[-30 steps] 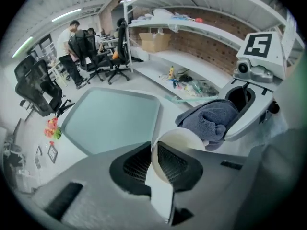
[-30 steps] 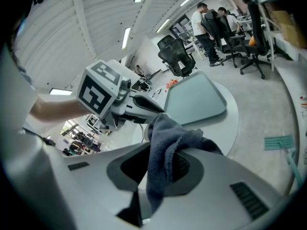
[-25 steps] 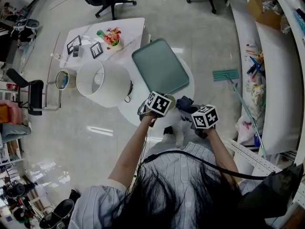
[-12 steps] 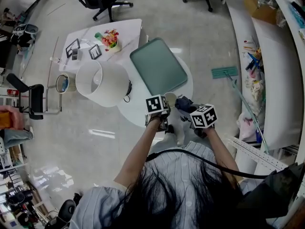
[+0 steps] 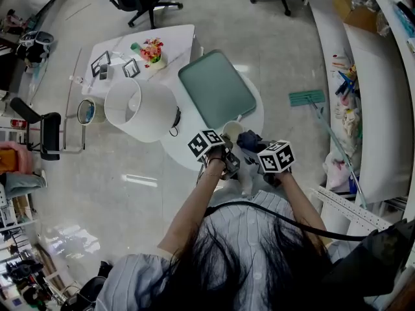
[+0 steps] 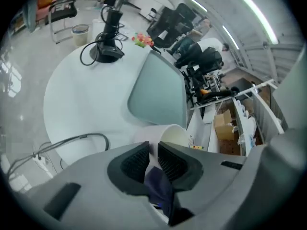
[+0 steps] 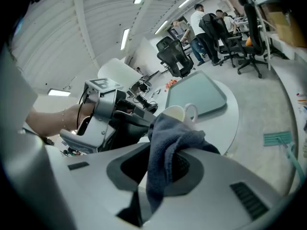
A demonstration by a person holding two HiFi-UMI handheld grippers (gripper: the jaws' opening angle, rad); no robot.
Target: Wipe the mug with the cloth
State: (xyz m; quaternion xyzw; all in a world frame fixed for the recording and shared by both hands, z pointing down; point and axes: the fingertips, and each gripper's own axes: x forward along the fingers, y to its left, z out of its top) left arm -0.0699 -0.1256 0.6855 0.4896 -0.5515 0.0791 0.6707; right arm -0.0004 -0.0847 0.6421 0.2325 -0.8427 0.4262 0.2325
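A white mug (image 5: 232, 132) is held over the near edge of the round white table (image 5: 178, 149). My left gripper (image 5: 224, 149) is shut on the mug's wall. In the left gripper view the mug (image 6: 169, 135) shows just past the jaws, with a thin strip of its white wall pinched between the pads. A dark blue cloth (image 5: 250, 140) hangs bunched in my shut right gripper (image 5: 259, 150), right beside the mug. In the right gripper view the cloth (image 7: 168, 145) drapes over the jaws, and the mug (image 7: 175, 114) sits just behind it with its handle to the right. A fold of cloth (image 6: 158, 189) lies under the left jaws.
A grey-green tray (image 5: 217, 89) lies on the round table beyond the mug. A lamp with a wide white shade (image 5: 139, 109) stands at the table's left, with its base (image 6: 108, 51) and cable. A second table (image 5: 123, 44) holds flowers and picture frames. Office chairs stand further off.
My left gripper has turned and shifted a little left, and the mug's opening now shows beyond it. The right gripper with the cloth has barely moved.
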